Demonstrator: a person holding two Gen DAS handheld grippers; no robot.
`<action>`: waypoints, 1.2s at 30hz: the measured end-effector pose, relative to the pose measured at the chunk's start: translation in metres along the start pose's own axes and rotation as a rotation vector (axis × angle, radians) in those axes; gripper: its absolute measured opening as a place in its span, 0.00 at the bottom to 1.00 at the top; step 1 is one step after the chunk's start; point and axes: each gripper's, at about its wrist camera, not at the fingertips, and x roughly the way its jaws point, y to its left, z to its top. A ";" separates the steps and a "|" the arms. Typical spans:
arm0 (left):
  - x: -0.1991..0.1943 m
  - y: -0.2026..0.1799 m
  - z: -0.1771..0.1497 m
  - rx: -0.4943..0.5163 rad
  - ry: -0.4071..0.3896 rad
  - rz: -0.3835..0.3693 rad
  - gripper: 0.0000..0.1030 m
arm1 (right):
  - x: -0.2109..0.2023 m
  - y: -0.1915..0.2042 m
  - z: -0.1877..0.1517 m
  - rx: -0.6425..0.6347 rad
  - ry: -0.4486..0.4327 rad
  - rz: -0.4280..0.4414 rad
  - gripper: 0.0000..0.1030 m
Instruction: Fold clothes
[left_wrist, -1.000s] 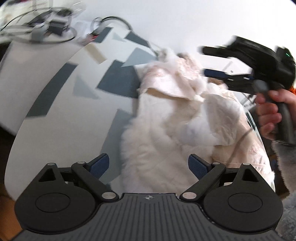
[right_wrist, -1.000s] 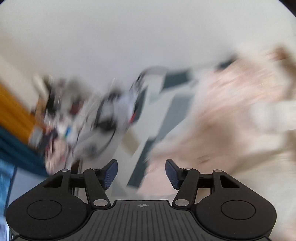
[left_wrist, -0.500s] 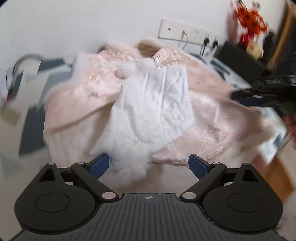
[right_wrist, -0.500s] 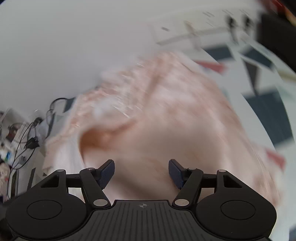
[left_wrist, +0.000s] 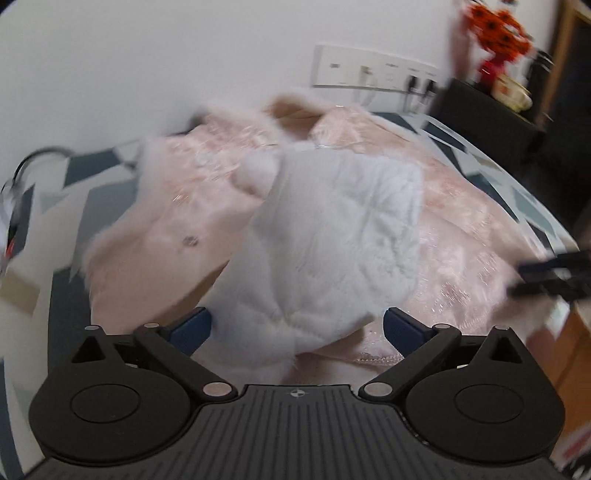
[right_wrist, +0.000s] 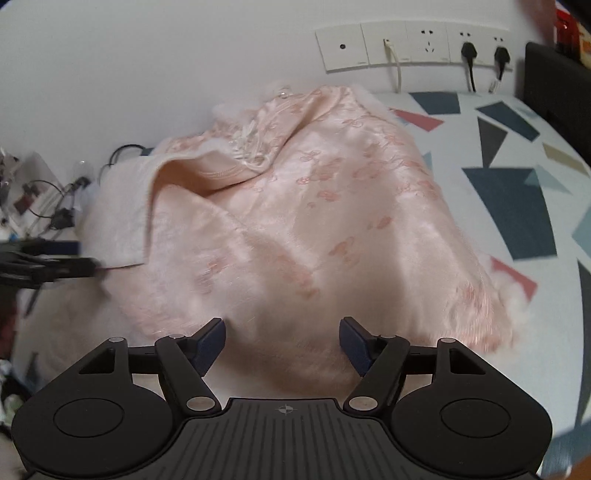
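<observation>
A pale pink embroidered garment (right_wrist: 332, 221) with fluffy white trim lies crumpled on a table with a geometric-patterned cloth (right_wrist: 517, 199). In the left wrist view its white quilted lining (left_wrist: 332, 240) is turned outward over the pink fabric (left_wrist: 177, 229). My left gripper (left_wrist: 297, 328) is open, its blue pads straddling the lower edge of the white lining. My right gripper (right_wrist: 282, 339) is open just above the pink fabric's near hem. The right gripper's fingers (left_wrist: 546, 273) show blurred at the right edge of the left wrist view; the left gripper's fingers (right_wrist: 48, 258) show at the left of the right wrist view.
A row of wall sockets (right_wrist: 413, 44) with plugged cables runs along the white wall. Cables and small items (right_wrist: 44, 199) clutter the table's left end. A black box (left_wrist: 487, 114) and red-orange flowers (left_wrist: 495, 37) stand at the far right. A wooden floor (left_wrist: 569, 354) shows beyond the table edge.
Both grippers swung around to face the wall and moved in close over the garment. The left gripper now straddles the white lining; the right view has settled from blur.
</observation>
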 end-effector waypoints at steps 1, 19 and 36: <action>0.001 -0.002 0.000 0.030 0.003 -0.011 0.99 | 0.005 -0.008 0.002 0.046 0.005 0.006 0.63; -0.005 -0.045 -0.035 0.422 0.023 0.279 0.90 | 0.027 -0.014 0.025 0.111 0.047 0.103 0.63; -0.121 0.011 0.009 -0.265 -0.127 -0.336 0.24 | 0.009 -0.004 0.034 0.115 0.022 0.135 0.65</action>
